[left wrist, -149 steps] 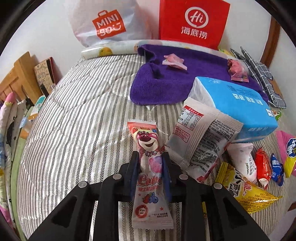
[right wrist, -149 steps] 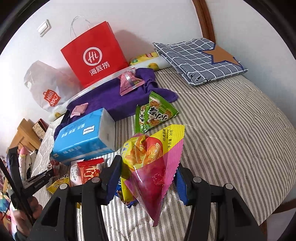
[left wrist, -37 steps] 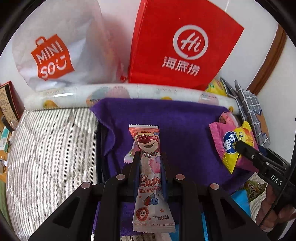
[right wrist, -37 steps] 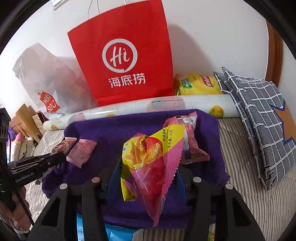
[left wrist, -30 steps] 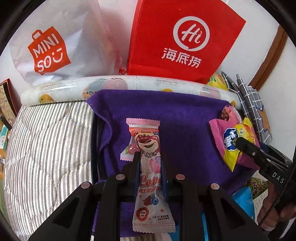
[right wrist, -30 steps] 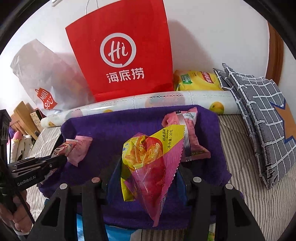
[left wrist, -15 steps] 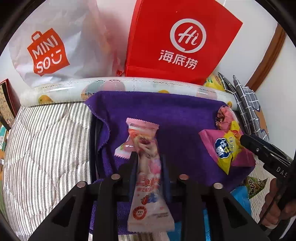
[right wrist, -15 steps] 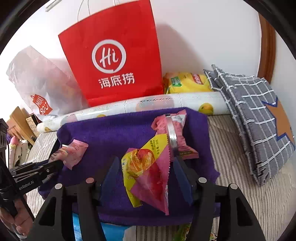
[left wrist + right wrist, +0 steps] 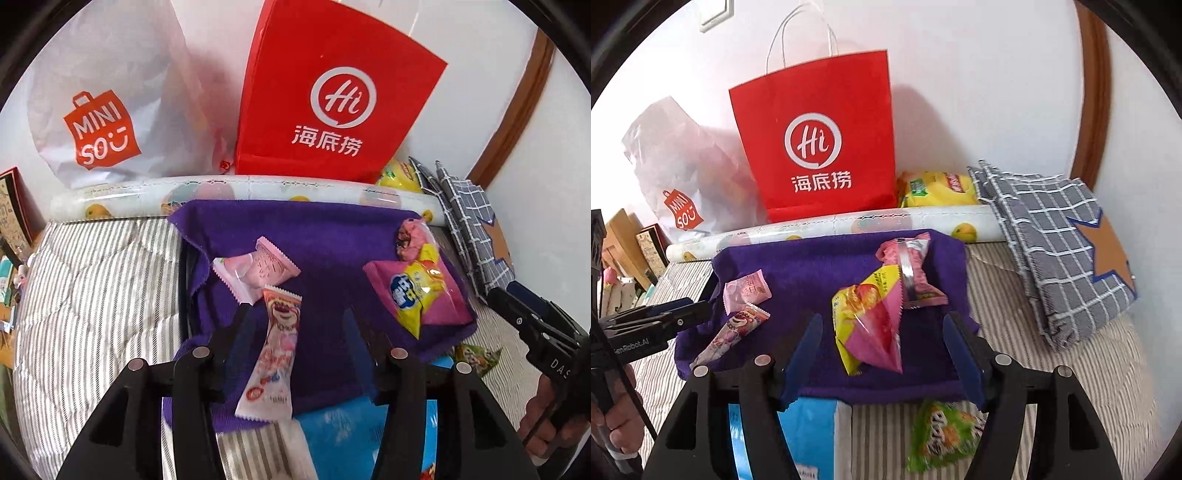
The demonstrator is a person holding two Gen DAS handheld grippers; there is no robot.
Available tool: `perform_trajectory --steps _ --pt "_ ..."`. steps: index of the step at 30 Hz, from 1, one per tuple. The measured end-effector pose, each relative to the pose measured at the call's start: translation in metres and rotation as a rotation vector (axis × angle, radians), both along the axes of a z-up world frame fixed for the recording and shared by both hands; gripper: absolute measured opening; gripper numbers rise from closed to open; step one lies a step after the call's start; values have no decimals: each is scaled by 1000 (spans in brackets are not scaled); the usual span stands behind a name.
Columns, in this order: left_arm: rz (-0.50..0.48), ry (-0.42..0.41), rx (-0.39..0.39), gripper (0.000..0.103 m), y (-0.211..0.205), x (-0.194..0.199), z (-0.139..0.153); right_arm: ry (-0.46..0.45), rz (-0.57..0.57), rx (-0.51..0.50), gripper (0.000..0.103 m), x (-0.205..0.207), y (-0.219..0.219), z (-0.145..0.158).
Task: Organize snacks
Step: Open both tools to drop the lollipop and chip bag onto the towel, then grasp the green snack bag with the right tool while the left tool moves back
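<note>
Both tongs are standing with their jaws spread wide, gripping nothing. Between the fingers of the left gripper (image 9: pixel 295 332) the long bear-print candy packet (image 9: pixel 275 350) is lying loose on the near-left part of the purple towel (image 9: pixel 325 236), its long axis running almost straight away from the tool and leaning a little toward the flat pink wafer packet (image 9: pixel 255 267), whose near corner it is touching or overlapping. Inside the gap of the right gripper (image 9: pixel 882 343) the pink-and-yellow snack bag (image 9: pixel 870 325) is resting near the towel's middle, pointed end toward the tool, its far corner lying against the crumpled pink packet (image 9: pixel 910 273) at the towel's far-right side.

Four snacks are thus sitting on the towel, so both placements look finished. Off the towel's near edge, the green snack bag (image 9: pixel 942 435) is waiting on the striped bedding, just below the right gripper and clearly nearer that hand than the left; the blue tissue pack (image 9: pixel 809 435) is lying beside it, toward the left. Judging by this, the right hand would need to draw back and dip toward the green bag next.
</note>
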State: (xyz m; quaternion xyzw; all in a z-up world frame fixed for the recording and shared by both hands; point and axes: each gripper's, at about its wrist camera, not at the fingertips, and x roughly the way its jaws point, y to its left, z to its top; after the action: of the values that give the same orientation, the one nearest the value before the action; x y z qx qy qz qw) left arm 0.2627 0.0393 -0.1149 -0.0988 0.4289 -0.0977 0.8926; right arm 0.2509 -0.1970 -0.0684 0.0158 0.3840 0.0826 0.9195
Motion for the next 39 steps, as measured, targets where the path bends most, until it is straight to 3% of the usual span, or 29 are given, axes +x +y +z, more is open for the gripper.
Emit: perform_trajectory --steps 7,13,25,31,39 --pt "13 -26 -2 51 8 -32 17 -46 -73 -30 66 -35 -11 10" --pt "23 -40 2 51 8 -60 26 -26 -86 -33 66 -63 -25 9" --pt "24 -17 -5 51 -11 -97 19 8 -130 -19 65 -113 -67 -12" --pt "15 10 -9 51 -21 -103 9 42 -122 9 65 -114 -76 -28" --pt "14 34 -4 54 -24 -94 0 112 -103 63 66 -83 -76 -57"
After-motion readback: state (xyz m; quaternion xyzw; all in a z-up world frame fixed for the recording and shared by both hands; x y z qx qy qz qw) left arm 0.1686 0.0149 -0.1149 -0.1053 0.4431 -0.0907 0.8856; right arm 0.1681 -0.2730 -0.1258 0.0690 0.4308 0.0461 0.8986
